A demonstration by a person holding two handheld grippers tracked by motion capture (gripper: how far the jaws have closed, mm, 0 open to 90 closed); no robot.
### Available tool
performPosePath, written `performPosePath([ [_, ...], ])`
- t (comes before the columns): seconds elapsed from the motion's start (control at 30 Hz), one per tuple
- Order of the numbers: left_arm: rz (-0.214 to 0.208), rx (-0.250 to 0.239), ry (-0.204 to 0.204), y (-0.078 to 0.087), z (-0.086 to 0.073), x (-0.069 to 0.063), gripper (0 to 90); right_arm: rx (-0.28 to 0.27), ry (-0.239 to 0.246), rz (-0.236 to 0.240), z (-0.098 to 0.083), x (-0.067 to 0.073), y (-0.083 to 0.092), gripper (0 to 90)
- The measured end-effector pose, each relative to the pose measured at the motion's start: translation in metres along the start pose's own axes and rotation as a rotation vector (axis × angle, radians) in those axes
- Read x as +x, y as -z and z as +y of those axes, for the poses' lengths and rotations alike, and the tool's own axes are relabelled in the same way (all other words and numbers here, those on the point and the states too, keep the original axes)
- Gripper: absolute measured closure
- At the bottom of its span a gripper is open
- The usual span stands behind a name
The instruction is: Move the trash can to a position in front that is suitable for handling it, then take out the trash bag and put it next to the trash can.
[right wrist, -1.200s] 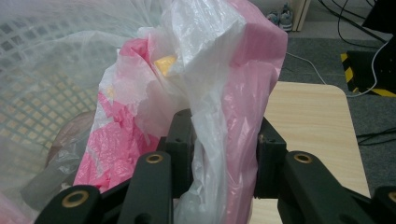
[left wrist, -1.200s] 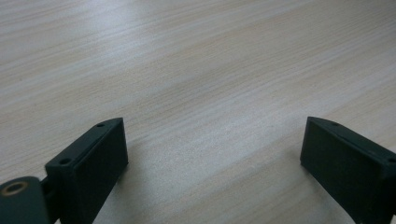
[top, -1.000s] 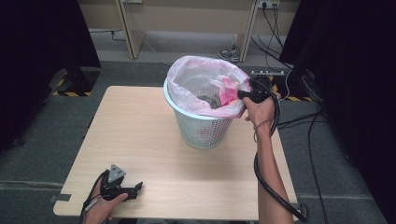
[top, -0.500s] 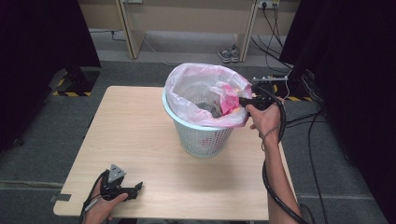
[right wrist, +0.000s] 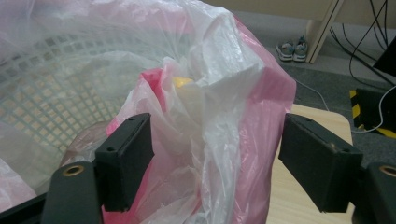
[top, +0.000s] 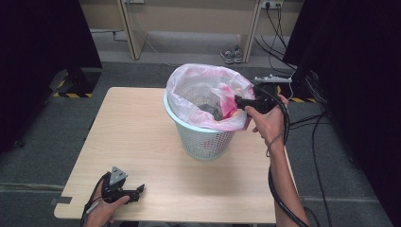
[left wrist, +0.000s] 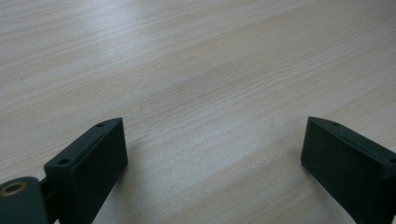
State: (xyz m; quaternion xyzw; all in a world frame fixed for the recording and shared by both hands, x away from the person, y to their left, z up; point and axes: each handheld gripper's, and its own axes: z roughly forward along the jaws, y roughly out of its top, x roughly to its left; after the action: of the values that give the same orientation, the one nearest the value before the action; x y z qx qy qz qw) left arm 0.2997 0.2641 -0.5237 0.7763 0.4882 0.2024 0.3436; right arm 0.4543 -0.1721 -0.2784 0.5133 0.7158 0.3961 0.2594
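Right gripper view: the jaws of the right gripper [right wrist: 217, 163] have just been opening, and now they stand wide apart w/ the bunched edge of the pink bag liner [right wrist: 219, 107] between them but not pressed, so the film is released. In the high view the right gripper [top: 243, 101] sits at the right rim of the white mesh bin [top: 203, 137], a bit more to the right and higher than half a sec ago, when it was clenched on the plastic. The liner is draped over the bin rim on that side, approx. at the middle-far part of the table [top: 142, 142]. I judge this section of the edge is now set, and the next pinch is probably at another part of the rim. The left gripper [top: 135, 191] rests at the near-left corner, jaws open over bare wood, holding nothing.
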Motion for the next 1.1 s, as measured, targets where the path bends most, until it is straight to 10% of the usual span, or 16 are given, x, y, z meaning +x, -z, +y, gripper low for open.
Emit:
performPosePath([
  [0.73,-0.002,0.000,0.002,0.000,0.000,0.000,6.2,0.003,0.089,0.038,0.002,0.022,-0.001,21.8],
  [0.83,-0.040,-0.039,0.035,0.003,0.003,0.005,17.7,0.019,0.106,0.070,0.001,0.026,-0.003,20.4],
  [1.1,-0.117,-0.178,0.085,0.030,0.033,0.002,14.7,0.055,0.099,0.088,0.002,0.028,-0.008,25.2],
])
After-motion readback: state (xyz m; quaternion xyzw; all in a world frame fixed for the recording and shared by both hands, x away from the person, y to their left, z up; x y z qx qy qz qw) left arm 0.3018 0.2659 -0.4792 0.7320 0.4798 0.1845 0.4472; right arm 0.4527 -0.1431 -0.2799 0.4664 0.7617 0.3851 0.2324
